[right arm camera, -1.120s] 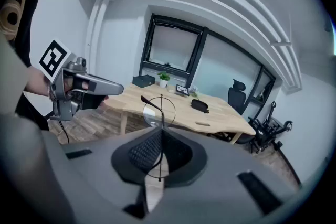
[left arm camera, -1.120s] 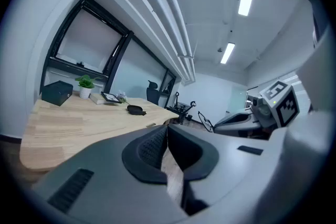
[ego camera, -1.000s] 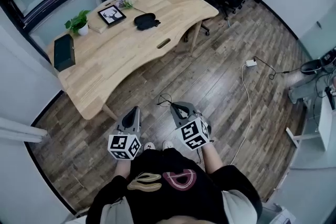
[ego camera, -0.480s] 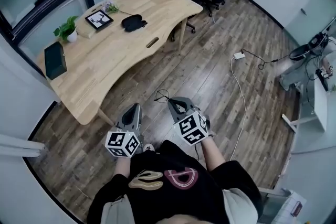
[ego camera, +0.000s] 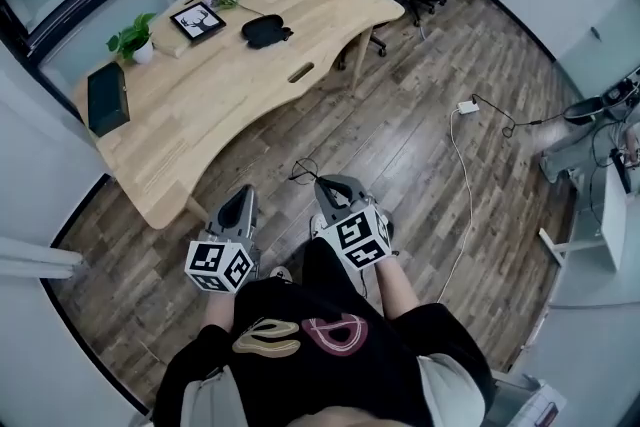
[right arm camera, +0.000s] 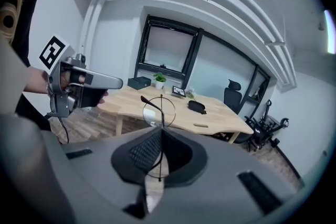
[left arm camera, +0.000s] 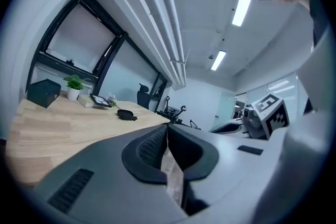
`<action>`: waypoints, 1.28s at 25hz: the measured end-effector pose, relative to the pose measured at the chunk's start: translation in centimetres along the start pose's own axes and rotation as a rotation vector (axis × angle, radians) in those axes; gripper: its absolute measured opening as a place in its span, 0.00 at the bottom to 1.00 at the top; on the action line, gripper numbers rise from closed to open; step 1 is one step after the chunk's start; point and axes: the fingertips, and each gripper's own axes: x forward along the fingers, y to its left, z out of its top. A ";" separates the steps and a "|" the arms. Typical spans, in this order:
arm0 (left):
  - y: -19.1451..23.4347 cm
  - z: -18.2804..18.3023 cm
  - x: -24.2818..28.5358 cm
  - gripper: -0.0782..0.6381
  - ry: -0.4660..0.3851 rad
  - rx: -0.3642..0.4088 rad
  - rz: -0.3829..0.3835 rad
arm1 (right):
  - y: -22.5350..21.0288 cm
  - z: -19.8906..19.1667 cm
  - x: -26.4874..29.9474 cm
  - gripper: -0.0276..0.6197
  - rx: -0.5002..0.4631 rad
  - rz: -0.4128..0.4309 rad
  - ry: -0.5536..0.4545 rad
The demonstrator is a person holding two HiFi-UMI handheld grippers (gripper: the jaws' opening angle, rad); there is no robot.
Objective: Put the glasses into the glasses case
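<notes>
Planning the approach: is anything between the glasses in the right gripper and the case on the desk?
Nothing visible. The right gripper holds the glasses; between them and the glasses case on the desk lie only open floor and bare desktop.

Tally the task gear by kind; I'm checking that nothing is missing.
Grippers: 2, the left gripper and the right gripper
Glasses: 1
Glasses case: 1
Total: 4

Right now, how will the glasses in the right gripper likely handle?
The glasses look light: thin wire rim and arm, probably bendy and fragile. Pinched by one thin part in the right gripper, they may swivel or slip.
</notes>
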 end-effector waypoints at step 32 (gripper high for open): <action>-0.6 0.3 25.0 0.13 0.015 -0.019 0.253 | -23.2 -2.2 11.1 0.06 -0.097 0.179 -0.022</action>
